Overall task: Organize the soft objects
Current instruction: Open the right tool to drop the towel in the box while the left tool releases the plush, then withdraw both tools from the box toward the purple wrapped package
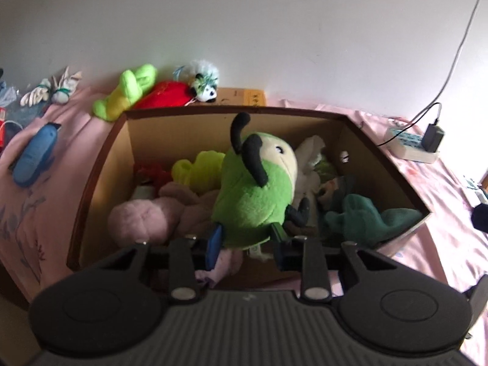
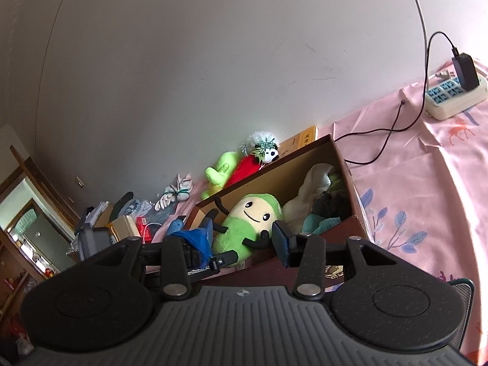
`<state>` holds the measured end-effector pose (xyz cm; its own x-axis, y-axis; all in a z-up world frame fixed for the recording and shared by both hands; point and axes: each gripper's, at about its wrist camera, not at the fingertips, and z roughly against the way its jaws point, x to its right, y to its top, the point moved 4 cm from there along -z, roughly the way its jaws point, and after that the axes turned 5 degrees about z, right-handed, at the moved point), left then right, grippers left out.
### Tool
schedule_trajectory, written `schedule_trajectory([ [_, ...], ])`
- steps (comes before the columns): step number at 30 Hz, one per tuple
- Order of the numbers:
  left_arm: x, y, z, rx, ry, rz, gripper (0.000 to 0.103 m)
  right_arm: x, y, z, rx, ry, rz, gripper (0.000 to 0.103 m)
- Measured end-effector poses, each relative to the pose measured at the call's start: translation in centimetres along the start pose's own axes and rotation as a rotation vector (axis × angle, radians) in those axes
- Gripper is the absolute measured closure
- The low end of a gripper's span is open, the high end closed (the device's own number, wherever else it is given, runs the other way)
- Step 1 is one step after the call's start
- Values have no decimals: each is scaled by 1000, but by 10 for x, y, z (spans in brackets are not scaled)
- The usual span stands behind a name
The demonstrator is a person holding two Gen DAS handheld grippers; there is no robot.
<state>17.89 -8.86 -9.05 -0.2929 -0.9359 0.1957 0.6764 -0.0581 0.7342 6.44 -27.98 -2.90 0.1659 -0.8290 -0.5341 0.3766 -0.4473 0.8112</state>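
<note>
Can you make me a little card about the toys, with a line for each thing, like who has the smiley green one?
box: brown cardboard box, open, on a pink sheet
held toy: green plush toy, smiling, upright over the box
left tool: shut on the toy's bottom end
inside the box: pink plush, teal cloth, more soft things
outside by the wall: lime plush, red plush, black-and-white toy
</note>
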Motion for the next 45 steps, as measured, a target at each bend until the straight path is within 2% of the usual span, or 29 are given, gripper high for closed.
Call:
schedule_trajectory([
  [3, 1, 0, 17, 44, 8, -10, 47, -2, -1, 0, -1, -4, -2, 76],
  [8, 7, -3, 43, 63, 86, -36, 47, -8, -4, 4, 13, -38, -7, 75],
  [16, 5, -16, 81, 82, 229, -16, 42, -23, -13, 16, 15, -175, 66, 75],
  [26, 6, -45, 121, 89, 353, 2, 38, -46, -38, 36, 1, -227, 160, 76],
  [33, 7, -62, 138, 78, 370, 55, 38, -49, -50, 49, -8, -240, 190, 75],
  [38, 14, -75, 146, 73, 385, 35, 38, -50, -59, 58, -23, -254, 220, 75],
  [45, 20, -98, 145, 10, 376, 37, 38, -46, -73, 68, -60, -284, 247, 74],
])
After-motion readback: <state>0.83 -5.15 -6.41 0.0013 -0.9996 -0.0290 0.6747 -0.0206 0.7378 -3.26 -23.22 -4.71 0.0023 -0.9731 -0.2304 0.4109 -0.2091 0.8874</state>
